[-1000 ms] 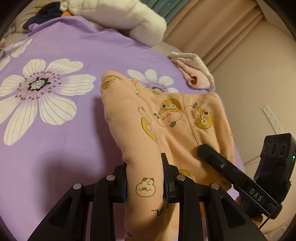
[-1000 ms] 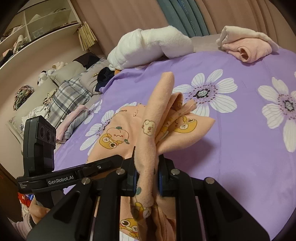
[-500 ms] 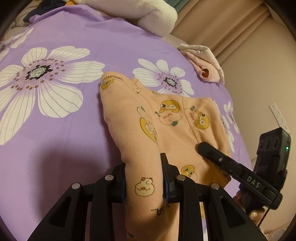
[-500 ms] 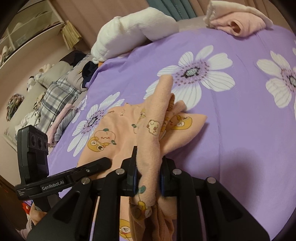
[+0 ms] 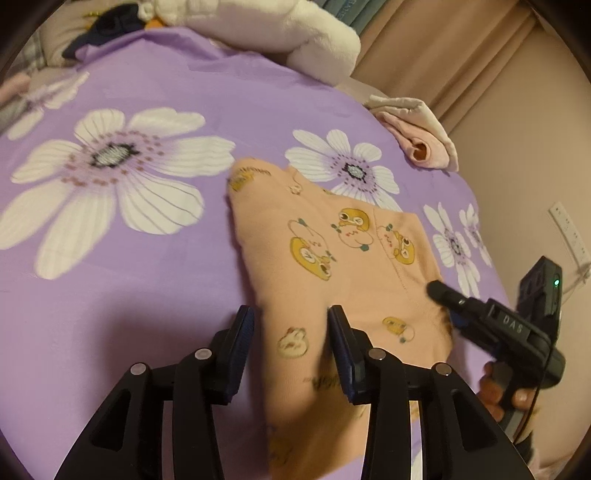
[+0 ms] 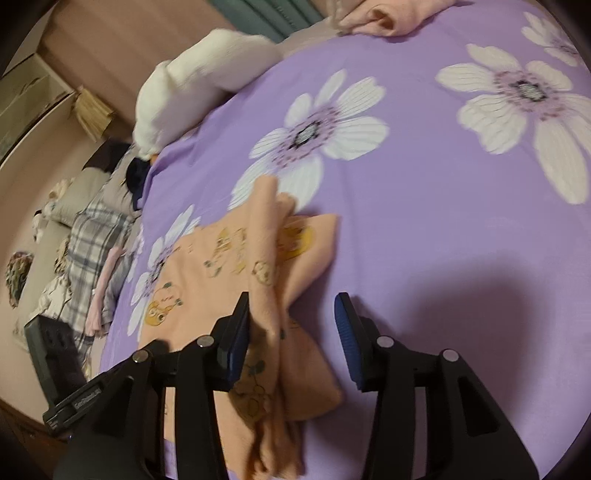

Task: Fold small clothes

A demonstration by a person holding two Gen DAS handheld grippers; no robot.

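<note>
A small peach garment with yellow cartoon prints [image 5: 332,258] lies folded over on the purple flowered bedspread [image 5: 129,258]. My left gripper [image 5: 291,325] is open, its jaws standing either side of the garment's near fold. My right gripper [image 6: 293,317] is open too; a raised ridge of the same garment [image 6: 266,258] rests against its left finger [image 6: 240,325]. The right gripper also shows in the left wrist view [image 5: 491,325], at the garment's right edge.
A white plush pillow [image 5: 277,26] lies at the bed's far end. A folded pink and cream cloth [image 5: 417,129] sits at the far right corner. Plaid clothes and piles [image 6: 85,251] lie left of the bed. The wall [image 5: 535,166] is close on the right.
Both grippers have opened and let go of the garment's folds. The cloth has dropped lower onto the bedspread, and both cameras have tilted down toward the bed.
</note>
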